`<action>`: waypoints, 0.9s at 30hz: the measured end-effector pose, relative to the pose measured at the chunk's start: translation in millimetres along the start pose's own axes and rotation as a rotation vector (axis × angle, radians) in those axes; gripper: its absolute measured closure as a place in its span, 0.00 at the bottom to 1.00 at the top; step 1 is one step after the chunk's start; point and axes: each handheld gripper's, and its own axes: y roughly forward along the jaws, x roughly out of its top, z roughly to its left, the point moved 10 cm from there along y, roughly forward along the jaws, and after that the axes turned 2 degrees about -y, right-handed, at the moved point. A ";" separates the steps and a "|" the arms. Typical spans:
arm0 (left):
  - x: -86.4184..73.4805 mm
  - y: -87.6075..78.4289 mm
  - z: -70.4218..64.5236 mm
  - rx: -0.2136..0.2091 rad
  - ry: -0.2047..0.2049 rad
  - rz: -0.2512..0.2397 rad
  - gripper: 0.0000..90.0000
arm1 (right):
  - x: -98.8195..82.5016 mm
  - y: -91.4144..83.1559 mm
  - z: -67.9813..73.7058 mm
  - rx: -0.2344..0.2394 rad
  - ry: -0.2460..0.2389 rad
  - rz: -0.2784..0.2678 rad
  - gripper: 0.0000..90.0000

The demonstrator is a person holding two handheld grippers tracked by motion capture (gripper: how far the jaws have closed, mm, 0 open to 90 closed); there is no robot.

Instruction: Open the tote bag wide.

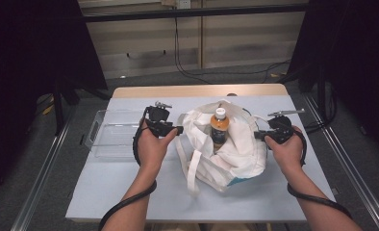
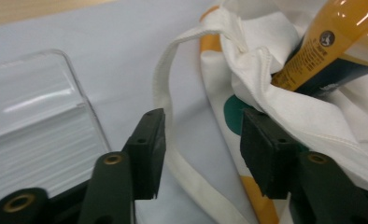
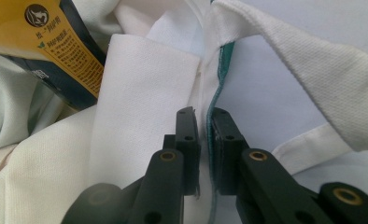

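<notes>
White cloth tote bag (image 1: 226,149), printed with orange and green shapes, lying slumped at the centre of the grey-topped table (image 1: 130,192), its mouth gaping toward twelve o'clock. Inside it, a bottle (image 1: 219,126) of amber drink with a white cap and dark-and-yellow label, leaning with the cap toward twelve o'clock (the lower half is buried in the cloth). One long white strap (image 1: 193,168) trails out of the bag toward six o'clock and lies loose on the table. Right gripper (image 1: 260,136), at three o'clock of the bag: in the right gripper view its jaws are pinched tight on the bag's hem (image 3: 204,116), the white cloth and its green-edged seam caught between the pads. Left gripper (image 1: 180,130), at nine o'clock of the bag: in the left gripper view its jaws stand roughly half open with nothing gripped; the strap runs across the table below the gap, and the right-hand pad (image 2: 261,149) sits just beside the bag's printed side, whether touching cannot be told. Clear plastic tray (image 1: 111,132), farther out at nine o'clock, resting near the table's left edge, apart from the bag. Black cables trail from both grippers along the person's forearms toward six o'clock.
</notes>
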 end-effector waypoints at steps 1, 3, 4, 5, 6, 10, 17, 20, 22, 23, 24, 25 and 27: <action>0.5 -0.5 -1.4 -0.006 -0.001 0.007 0.55 | 0.6 0.0 0.4 -0.001 -0.001 0.001 0.93; 2.2 -0.2 -3.4 -0.005 -0.008 0.001 0.49 | 0.9 0.0 0.9 -0.003 -0.005 0.004 0.93; 2.6 -0.4 -3.4 -0.002 -0.007 0.004 0.46 | 0.9 0.2 0.9 -0.007 -0.005 0.004 0.93; 2.6 -0.4 -3.4 -0.002 -0.007 0.004 0.44 | 0.9 0.6 1.3 -0.006 -0.004 0.004 0.93; 4.1 -1.1 -3.2 -0.008 -0.018 -0.001 0.41 | 0.7 0.7 1.4 -0.006 -0.003 0.005 0.93; 4.1 -1.0 -2.3 -0.007 -0.040 0.003 0.35 | 0.0 0.7 1.1 -0.005 -0.002 0.006 0.93; 4.0 -4.2 7.3 0.014 -0.071 0.005 0.26 | 2.0 -0.2 1.8 -0.011 -0.012 0.013 0.93; 10.1 -10.3 10.3 0.011 -0.081 -0.019 0.26 | 3.5 -0.6 2.7 -0.015 -0.017 0.015 0.93; 12.2 -11.5 9.5 0.013 -0.078 -0.028 0.26 | 3.9 -0.6 3.1 -0.015 -0.019 0.016 0.93; 16.0 -12.5 5.8 0.003 -0.080 -0.039 0.26 | 4.0 -0.5 3.3 -0.015 -0.019 0.016 0.93; 17.1 -12.8 3.2 -0.005 -0.079 -0.037 0.25 | 4.1 -0.5 3.4 -0.015 -0.018 0.016 0.93; 17.1 -12.8 3.2 -0.005 -0.079 -0.037 0.25 | 4.1 -0.5 3.4 -0.015 -0.018 0.016 0.93; 19.6 -10.3 -5.0 -0.022 -0.070 -0.041 0.25 | 3.9 0.0 3.5 -0.017 -0.016 0.016 0.93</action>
